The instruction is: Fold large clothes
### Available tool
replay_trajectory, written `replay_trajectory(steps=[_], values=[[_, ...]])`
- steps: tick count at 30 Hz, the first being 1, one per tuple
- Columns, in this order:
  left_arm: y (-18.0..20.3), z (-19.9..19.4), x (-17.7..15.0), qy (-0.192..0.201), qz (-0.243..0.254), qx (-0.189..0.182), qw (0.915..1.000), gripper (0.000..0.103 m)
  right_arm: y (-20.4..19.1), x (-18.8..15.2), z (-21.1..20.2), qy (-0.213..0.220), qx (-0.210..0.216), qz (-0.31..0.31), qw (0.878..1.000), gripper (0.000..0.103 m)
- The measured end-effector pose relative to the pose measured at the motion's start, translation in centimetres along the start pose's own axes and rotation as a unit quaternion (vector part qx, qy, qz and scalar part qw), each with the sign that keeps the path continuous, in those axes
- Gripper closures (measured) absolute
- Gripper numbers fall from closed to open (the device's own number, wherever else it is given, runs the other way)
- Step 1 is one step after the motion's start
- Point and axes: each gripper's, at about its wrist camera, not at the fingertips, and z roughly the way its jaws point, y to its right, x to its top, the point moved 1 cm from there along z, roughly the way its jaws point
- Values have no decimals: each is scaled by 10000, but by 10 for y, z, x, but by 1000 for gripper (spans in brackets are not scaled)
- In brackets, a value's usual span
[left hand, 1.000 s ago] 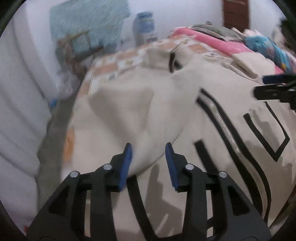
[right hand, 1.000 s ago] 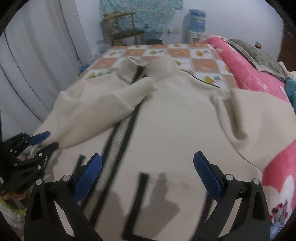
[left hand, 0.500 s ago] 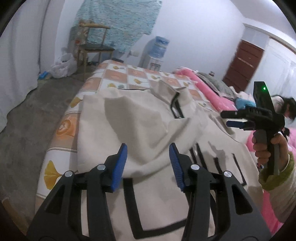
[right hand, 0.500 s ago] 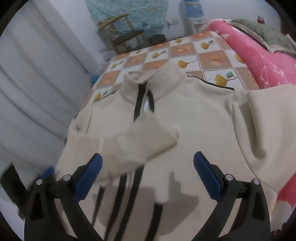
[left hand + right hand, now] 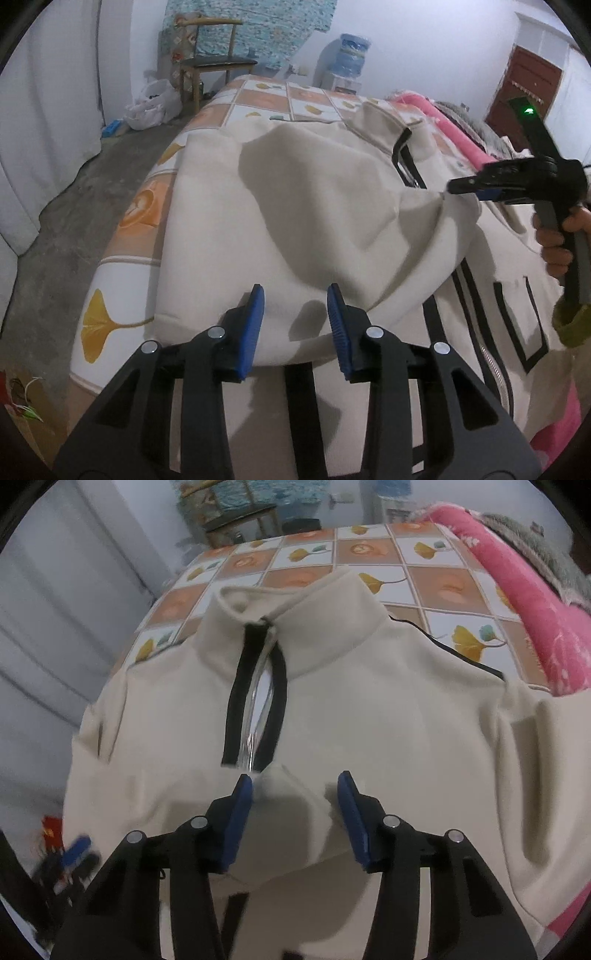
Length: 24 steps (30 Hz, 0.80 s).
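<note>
Dim, cool indoor light w/ bluish cast. Soft shadows of gripper fingers on cream jacket. Heavy fisheye bending, black vignette at corners. Motion blur lower left of right wrist view; left wrist view fairly sharp.

Left gripper at lower centre of its frame, angled downward, jaws partly apart after just closing, cloth lying between the pads. Right gripper lower centre, pointing steeply down, jaws just narrowing around a cuff. Hand at right edge.
</note>
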Motion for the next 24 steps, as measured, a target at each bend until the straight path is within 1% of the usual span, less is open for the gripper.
replay_trajectory(steps=[3,6,8,11,13,15,16,18,19,22,24], values=[[-1,-3,-3,2,-14,-41,10000,70,1,-21,-16,4,-38,-145,9999,56],[-2,-5,-4,1,-53,-122,9999,68,5,-51,-35,-29,-119,-318,9994,56],[-1,-7,-4,14,-57,-163,9999,68,11,-73,-40,-246,-32,-320,9992,56],[0,-9,-7,-10,-30,-137,9999,68,17,-96,-41,-576,12,-402,9975,56],[2,-10,-8,-32,10,-105,9999,68,21,-104,-46,-645,117,-386,9971,56],[4,-12,-9,-37,83,-59,9999,66,29,-102,-58,-517,328,-215,9979,56],[5,-14,-10,-28,101,-57,9999,66,34,-97,-67,-364,545,-19,9978,56],[6,-16,-11,-25,161,-63,9998,63,48,-84,-80,-126,851,420,9954,48],[7,-16,-12,-30,189,-45,9998,63,53,-78,-82,-47,942,595,9938,47],[8,-14,-15,-62,242,14,9997,63,65,-58,-75,83,1121,1089,9877,45],[9,-12,-18,-68,259,59,9996,63,67,-46,-63,26,1269,1362,9825,44]])
